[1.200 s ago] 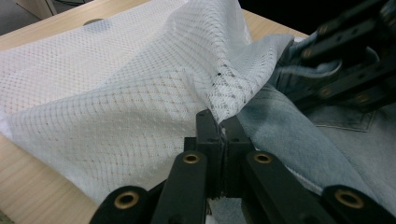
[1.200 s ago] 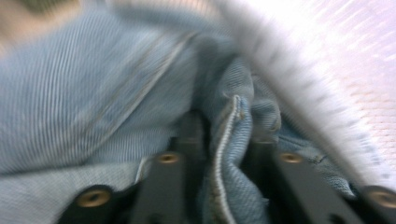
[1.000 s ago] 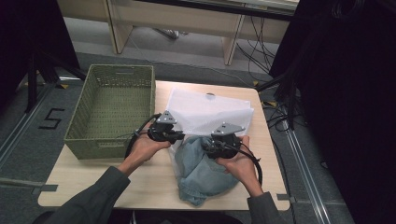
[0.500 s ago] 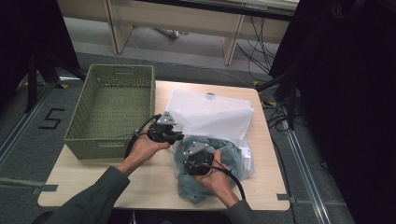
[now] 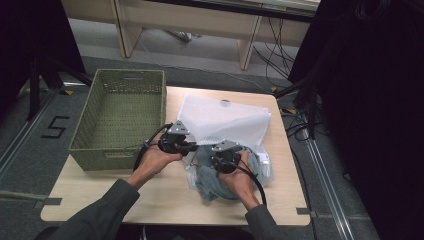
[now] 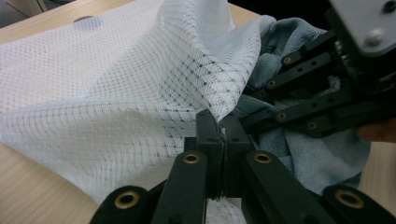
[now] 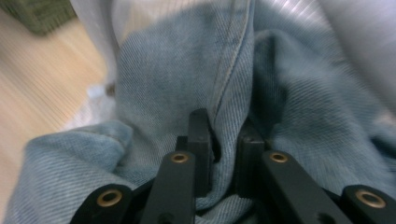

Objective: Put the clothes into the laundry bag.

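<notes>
Stuffing step in hand: white mesh laundry bag [image 6: 116, 93] edge is clamped by left gripper [image 6: 223, 135]. Right gripper [image 7: 223, 140] jaws, just closing, apparently pinch pale-blue denim garment [image 7: 187, 84] at bag mouth, centre-table. Next: denim to be pushed inside.

Light wooden rectangular tabletop [image 5: 150, 192] at frame centre; green woven plastic basket [image 5: 120, 117] on left part, white mesh laundry bag [image 5: 220, 120] centre-right, crumpled light-blue denim garment [image 5: 215, 182] lower centre.

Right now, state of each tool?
Left tool: shut on the white mesh laundry bag.
Right tool: jaws just closing, gripping a fold of the light blue denim garment.
</notes>
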Available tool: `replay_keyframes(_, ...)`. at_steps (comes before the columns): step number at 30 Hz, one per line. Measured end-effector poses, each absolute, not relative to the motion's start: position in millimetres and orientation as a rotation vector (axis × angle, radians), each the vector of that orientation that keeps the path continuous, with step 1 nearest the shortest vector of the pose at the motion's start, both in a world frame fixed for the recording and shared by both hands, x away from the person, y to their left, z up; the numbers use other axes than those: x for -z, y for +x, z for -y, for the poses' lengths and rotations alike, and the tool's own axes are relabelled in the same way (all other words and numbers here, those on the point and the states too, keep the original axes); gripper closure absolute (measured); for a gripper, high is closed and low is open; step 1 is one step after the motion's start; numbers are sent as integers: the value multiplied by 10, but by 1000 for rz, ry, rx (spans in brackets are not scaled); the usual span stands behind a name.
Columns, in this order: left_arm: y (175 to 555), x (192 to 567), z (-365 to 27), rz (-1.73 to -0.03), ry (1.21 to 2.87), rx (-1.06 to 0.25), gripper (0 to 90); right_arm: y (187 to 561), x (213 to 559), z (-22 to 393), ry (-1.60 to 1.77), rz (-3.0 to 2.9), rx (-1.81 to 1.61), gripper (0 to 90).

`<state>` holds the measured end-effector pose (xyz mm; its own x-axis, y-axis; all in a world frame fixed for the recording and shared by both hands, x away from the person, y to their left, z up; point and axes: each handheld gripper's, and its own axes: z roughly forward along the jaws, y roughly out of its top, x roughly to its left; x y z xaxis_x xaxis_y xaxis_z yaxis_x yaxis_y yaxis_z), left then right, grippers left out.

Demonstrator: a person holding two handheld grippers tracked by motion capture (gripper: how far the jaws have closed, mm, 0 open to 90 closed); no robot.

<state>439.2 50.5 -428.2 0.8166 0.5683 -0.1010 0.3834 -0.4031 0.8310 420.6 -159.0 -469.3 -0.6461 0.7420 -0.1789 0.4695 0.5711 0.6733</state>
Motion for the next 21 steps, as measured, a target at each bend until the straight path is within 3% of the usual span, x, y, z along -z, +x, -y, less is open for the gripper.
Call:
replay_keyframes(5, 4405, 4344, -500, -720, 2040, -224, 832, 4213, 4545, 1645, 1014, -2360, -870, 747)
replay_keyframes(12, 4264, 4396, -546, -763, 2074, -218, 604, 4190, 4541, 1672, 981, -2378, -886, 741)
replay_keyframes(17, 4120, 4664, -563, -834, 2164, -179, 422, 4178, 4555, 1704, 969, -2374, -904, 714)
replay_keyframes(21, 4071, 4900, -475, -903, 2241, -189, 343, 4174, 4553, 1726, 965, -2368, -908, 692)
